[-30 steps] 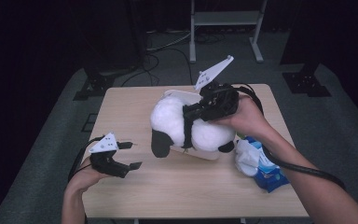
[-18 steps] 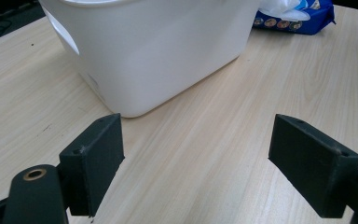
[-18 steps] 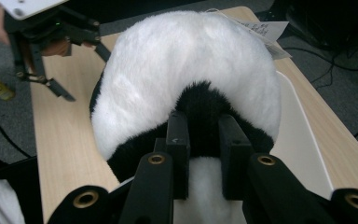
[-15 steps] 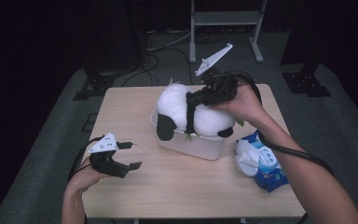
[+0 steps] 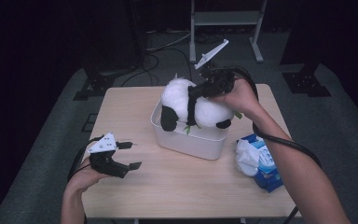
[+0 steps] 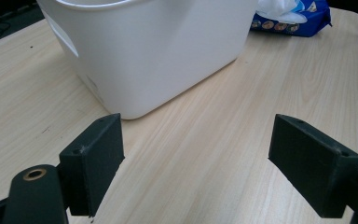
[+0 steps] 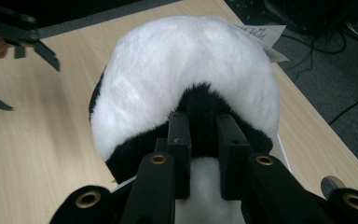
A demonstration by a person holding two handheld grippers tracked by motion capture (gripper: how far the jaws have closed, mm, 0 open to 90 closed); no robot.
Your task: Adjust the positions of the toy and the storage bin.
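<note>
Right tool holds the toy panda over the white bin

The right tool [image 5: 204, 89] pinches the black band of the plush panda [image 5: 186, 105], its jaws squeezed close on the fur. The panda hangs just above the white bin [image 5: 186, 137], partly inside its rim. The right hand [image 5: 240, 95] reaches in from the far side of the bin. The left tool [image 5: 127, 155] is spread wide and holds nothing, low over the wooden surface [image 5: 168, 186], near the bin. A blue pack of wipes [image 5: 261, 161] lies beside the bin. The room is dark.
</note>
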